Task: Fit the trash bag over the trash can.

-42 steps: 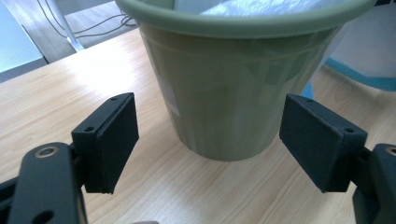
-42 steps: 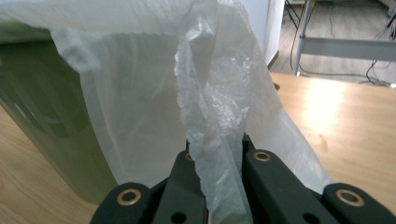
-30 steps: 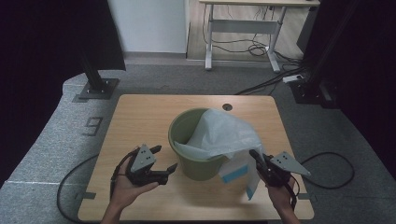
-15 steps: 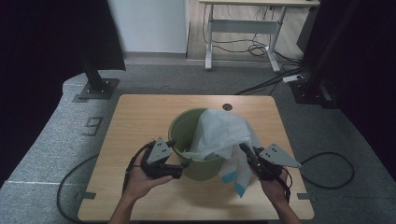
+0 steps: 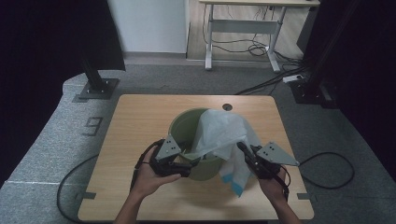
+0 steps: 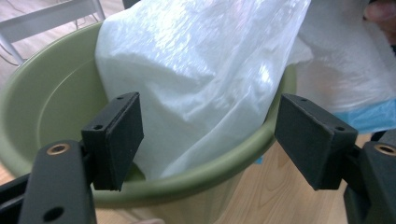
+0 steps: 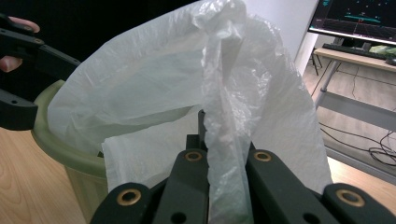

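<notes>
right gripper (image 7: 224,154) jaws clamped on bag (image 7: 187,93); left gripper (image 6: 210,135) jaws apart, seemingly straddling bin (image 6: 56,93) rim.

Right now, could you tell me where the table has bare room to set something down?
The table is bare along its far edge behind the bin and down its left side. The near middle is crowded: bin, bag and both grippers.

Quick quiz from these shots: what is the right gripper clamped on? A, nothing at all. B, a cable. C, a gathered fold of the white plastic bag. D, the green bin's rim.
C: in the right gripper view, the right gripper has its jaws closed on a bunched fold of the white plastic bag, draped over the green bin.
</notes>
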Motion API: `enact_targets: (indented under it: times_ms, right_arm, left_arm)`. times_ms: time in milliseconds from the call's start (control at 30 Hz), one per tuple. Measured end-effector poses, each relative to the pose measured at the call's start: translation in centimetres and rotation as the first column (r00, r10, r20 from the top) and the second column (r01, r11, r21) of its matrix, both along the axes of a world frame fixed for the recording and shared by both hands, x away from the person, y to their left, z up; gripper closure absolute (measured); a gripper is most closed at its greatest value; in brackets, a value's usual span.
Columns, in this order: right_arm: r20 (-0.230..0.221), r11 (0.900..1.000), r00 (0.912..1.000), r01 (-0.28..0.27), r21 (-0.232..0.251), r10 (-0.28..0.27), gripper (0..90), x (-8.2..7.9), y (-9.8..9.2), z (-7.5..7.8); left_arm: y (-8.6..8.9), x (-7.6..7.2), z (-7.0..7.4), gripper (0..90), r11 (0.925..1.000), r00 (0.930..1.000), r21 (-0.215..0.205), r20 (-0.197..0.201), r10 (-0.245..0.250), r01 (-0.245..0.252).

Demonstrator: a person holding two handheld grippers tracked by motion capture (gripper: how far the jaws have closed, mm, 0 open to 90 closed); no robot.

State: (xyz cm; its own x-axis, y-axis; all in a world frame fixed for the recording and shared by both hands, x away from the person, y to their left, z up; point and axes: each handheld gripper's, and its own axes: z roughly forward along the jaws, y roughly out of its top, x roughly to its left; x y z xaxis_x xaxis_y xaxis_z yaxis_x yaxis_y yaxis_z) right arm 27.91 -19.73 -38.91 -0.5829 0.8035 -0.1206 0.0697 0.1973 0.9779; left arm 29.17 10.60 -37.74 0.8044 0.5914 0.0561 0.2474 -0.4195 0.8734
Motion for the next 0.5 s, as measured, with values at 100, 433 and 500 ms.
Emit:
enact_targets:
  times_ms: [100, 433, 500]
  right_arm:
    - [0.001, 1.0, 1.0, -0.003, 0.0, 0.003, 88.6, 0.0, 0.2, 0.2]
    - [0.01, 1.0, 0.9998, -0.016, -0.001, 0.016, 88.6, 0.2, 0.7, 0.8]
    - [0.007, 1.0, 0.9999, -0.016, 0.002, 0.015, 88.6, 0.2, 0.7, 0.8]
  left_arm:
    - [-0.5, 0.3, 0.4, 26.3, 0.9997, 0.9997, -0.017, -0.011, -0.02, 0.02]
    - [-2.8, 1.1, 1.4, 46.8, 0.9968, 0.9959, -0.038, -0.055, -0.072, 0.07]
    - [-3.1, 1.3, 1.5, 53.0, 0.9963, 0.9946, -0.043, -0.07, -0.077, 0.074]
